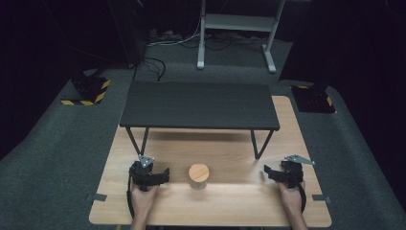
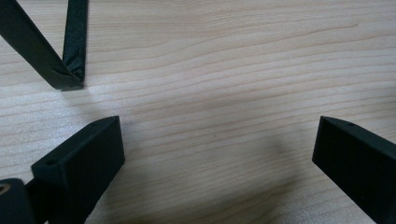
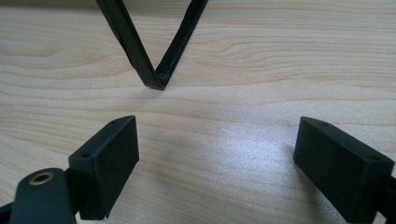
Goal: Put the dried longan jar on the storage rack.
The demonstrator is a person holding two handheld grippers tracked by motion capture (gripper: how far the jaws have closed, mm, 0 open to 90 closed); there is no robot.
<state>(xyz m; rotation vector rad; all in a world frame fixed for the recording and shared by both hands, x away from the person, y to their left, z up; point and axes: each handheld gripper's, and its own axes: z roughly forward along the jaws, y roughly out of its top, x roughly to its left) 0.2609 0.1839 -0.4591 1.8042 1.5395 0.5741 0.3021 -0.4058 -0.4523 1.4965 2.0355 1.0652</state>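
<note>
Both tongs, left [image 1: 163, 173] and right [image 1: 269, 172], resting wide open, empty; next, I'm closing on the short round wooden cylinder [image 1: 198, 176] between them.

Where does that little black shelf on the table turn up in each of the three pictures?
High view: black shelf spans the table's far half.
Left gripper view: one V-shaped foot, top left.
Right gripper view: the V-shaped foot, top centre.
Shared landmark: pale wooden table.

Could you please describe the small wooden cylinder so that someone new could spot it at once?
On the light wooden table, look in front of the black shelf, midway between the left gripper and right gripper. The short wooden cylinder stands upright there, the table's only round thing.
</note>
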